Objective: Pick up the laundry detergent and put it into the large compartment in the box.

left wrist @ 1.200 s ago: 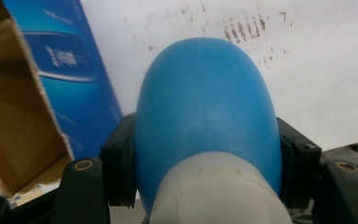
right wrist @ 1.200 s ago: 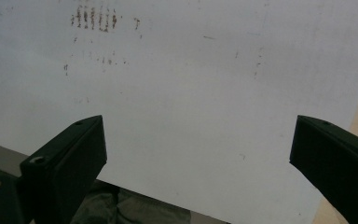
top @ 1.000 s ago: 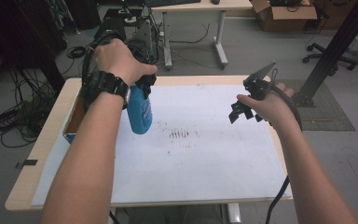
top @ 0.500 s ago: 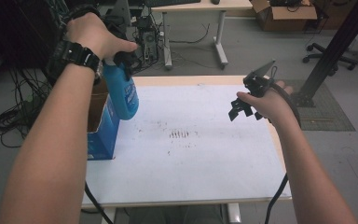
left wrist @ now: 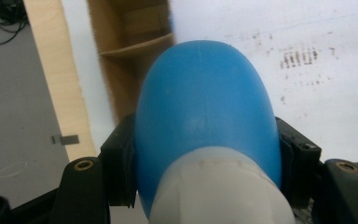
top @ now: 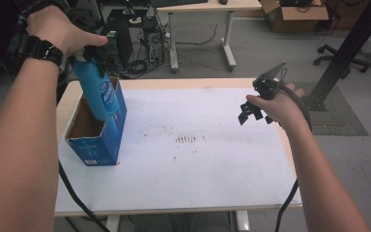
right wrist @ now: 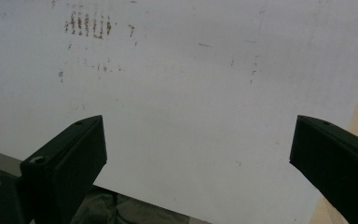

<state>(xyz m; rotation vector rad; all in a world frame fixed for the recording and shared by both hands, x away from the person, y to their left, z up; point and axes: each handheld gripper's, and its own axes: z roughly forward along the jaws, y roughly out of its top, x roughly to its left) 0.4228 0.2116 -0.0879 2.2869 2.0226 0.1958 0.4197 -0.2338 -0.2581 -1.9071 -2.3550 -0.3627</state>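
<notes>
— What sort of place is this?

— A lab or technical workroom, pictured from above. A grey carpeted floor (top: 270, 53) runs behind a plain table (top: 193, 159) with a stained white top and pale wood edge.

— What marks it as a lab?

— Black computer equipment (top: 118, 36) stands on the floor amid a tangle of cables (top: 142, 65). A second desk (top: 207, 6) on white legs carries a keyboard. A cardboard box (top: 294, 10) sits by the far wall, an office chair's wheeled base (top: 340, 52) stands at right, and a black metal rig post (top: 348, 48) rises from a dark floor mat (top: 340, 116).
</notes>
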